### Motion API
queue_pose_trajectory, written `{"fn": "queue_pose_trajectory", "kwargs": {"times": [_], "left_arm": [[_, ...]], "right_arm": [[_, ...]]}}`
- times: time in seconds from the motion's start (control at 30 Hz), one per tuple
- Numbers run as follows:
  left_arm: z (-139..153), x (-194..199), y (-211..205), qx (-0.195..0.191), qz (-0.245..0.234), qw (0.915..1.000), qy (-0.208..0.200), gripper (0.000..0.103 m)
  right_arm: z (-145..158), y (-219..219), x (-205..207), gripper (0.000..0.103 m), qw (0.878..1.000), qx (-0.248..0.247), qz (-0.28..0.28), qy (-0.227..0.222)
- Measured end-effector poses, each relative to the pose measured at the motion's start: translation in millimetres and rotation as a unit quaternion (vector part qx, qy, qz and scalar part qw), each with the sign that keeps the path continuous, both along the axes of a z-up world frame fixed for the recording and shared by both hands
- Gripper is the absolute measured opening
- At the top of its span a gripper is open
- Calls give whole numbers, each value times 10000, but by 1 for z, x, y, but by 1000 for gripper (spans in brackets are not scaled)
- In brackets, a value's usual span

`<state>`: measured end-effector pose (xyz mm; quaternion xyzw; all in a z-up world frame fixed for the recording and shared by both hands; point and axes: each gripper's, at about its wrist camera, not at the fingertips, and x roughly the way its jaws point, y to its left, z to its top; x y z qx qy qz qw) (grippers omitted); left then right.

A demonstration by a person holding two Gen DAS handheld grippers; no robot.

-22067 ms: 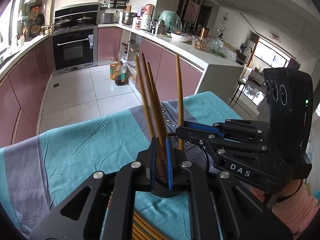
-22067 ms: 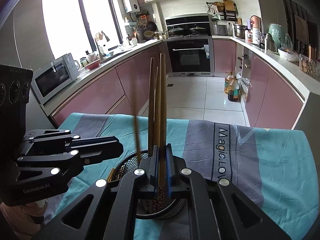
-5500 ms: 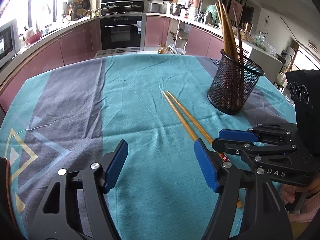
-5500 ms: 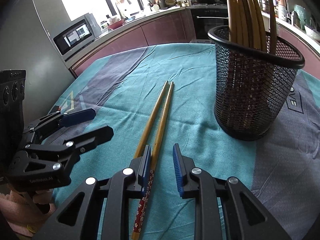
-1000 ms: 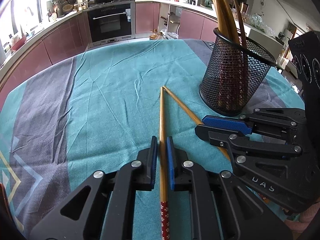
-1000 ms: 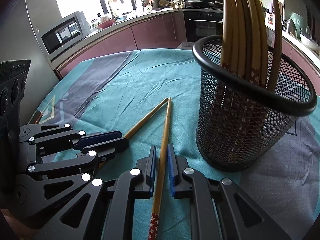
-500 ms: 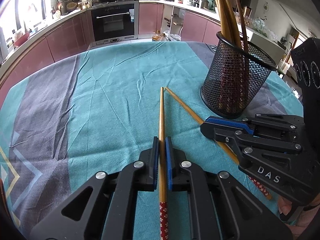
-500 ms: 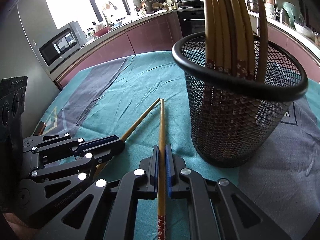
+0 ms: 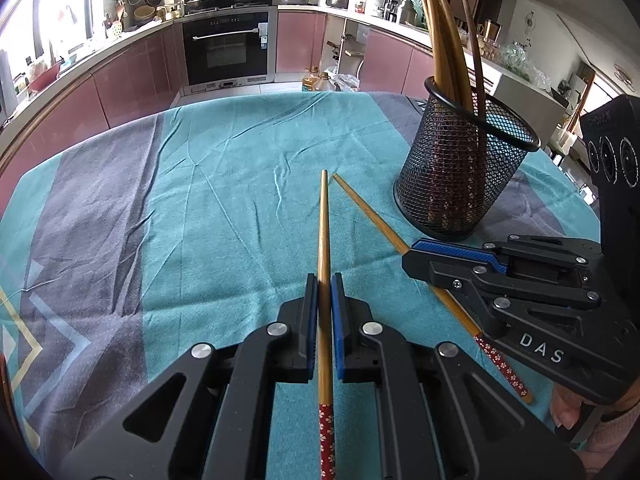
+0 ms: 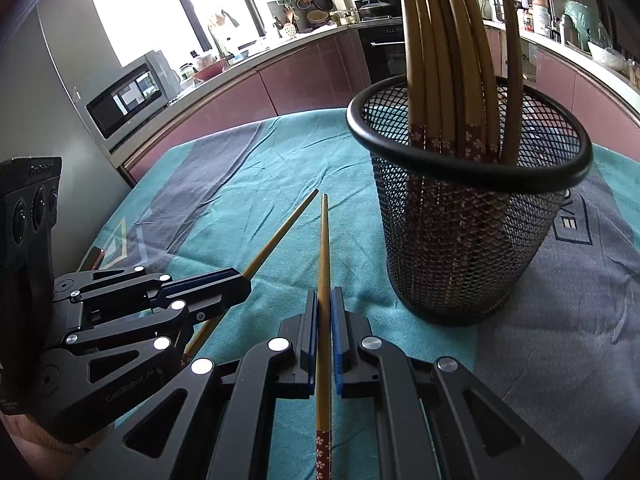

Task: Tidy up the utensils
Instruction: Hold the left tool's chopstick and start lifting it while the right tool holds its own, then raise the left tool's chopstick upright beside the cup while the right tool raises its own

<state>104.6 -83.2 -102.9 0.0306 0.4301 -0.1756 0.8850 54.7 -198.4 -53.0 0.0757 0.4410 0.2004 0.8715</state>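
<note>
My left gripper (image 9: pixel 324 278) is shut on a wooden chopstick (image 9: pixel 323 220) with a red flowered end, thin tip pointing away over the cloth. To its right, my right gripper (image 9: pixel 409 255) is shut on a second chopstick (image 9: pixel 368 210) that angles in, so the two tips lie close together. In the right wrist view, the right gripper (image 10: pixel 324 294) pinches its chopstick (image 10: pixel 324 240), and the left gripper (image 10: pixel 244 285) holds the other chopstick (image 10: pixel 280 232) at the left. A black mesh cup (image 9: pixel 460 184) (image 10: pixel 460 248) stands upright just beyond on the right, with several chopsticks (image 10: pixel 444 60) in it.
A teal and grey tablecloth (image 9: pixel 200 200) covers the table, wrinkled and bare to the left of the chopsticks. A hand in a pink sleeve (image 9: pixel 600 432) holds the right gripper. Behind the table are pink kitchen cabinets, an oven (image 9: pixel 226 48) and a microwave (image 10: pixel 128 96).
Both grippers have closed the last small gap onto their chopsticks. The two thin tips, touching a second ago, now sit slightly apart. The cup looms a little nearer in the right wrist view.
</note>
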Motion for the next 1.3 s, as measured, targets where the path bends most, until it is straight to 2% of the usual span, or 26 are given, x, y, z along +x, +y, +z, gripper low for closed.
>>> {"fn": "queue_pose_trajectory", "kwargs": {"times": [0.87,1.3], "left_arm": [[31,-25,19,-492,-62,9986,-191,7],[52,-37,29,-877,-245,9956,-213,7]], "right_arm": [[30,-15,-24,6,9983,459,150,-338],[50,-26,-36,6,9954,737,169,-580]]}}
